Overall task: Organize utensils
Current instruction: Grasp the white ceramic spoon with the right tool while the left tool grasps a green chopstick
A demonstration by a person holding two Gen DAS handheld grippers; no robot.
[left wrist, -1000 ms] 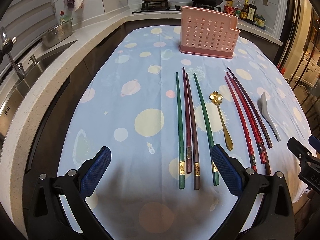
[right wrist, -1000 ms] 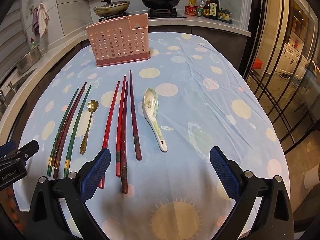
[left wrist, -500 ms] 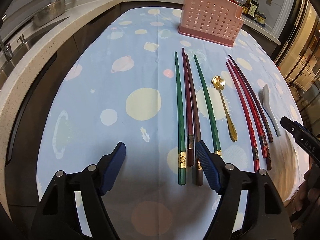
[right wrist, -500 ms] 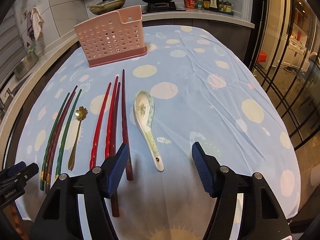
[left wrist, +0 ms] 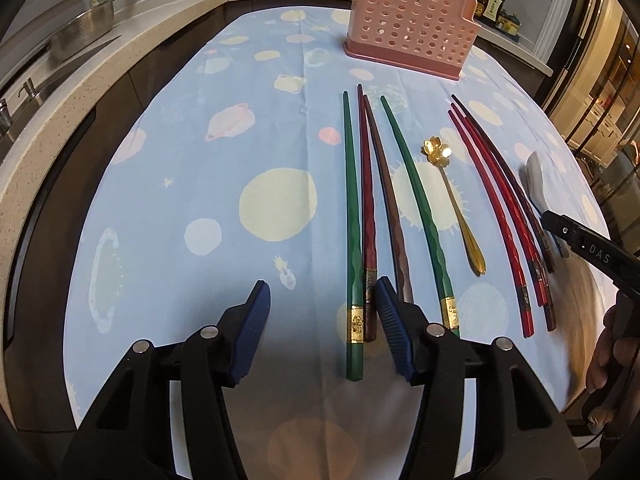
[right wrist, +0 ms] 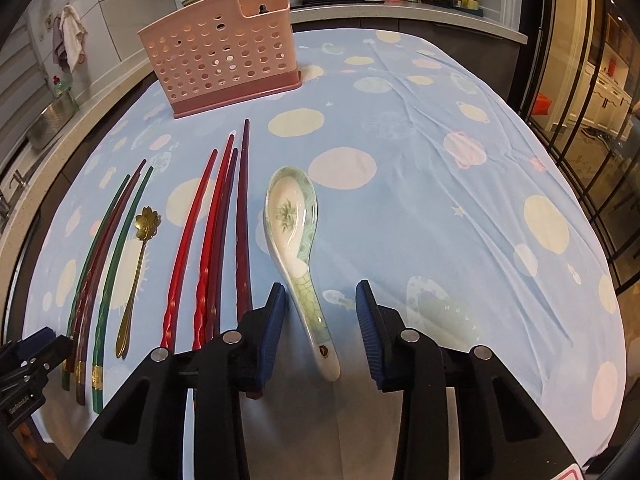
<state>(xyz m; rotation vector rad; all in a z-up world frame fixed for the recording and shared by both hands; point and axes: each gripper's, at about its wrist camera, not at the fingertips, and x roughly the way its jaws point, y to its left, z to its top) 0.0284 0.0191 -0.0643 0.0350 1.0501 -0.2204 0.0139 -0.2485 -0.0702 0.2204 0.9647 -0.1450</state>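
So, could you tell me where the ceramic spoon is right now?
In the right wrist view, the ceramic spoon lies on the tablecloth, right of the red chopsticks, its handle between the open right gripper fingers.

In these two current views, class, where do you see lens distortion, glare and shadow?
Left wrist view: fisheye bends the counter edge; glare glints on the gold spoon; shadow darkens the cloth near the left gripper. Right wrist view: the chopsticks curve; a highlight sits in the ceramic spoon, which lies between the open fingers of the right gripper.
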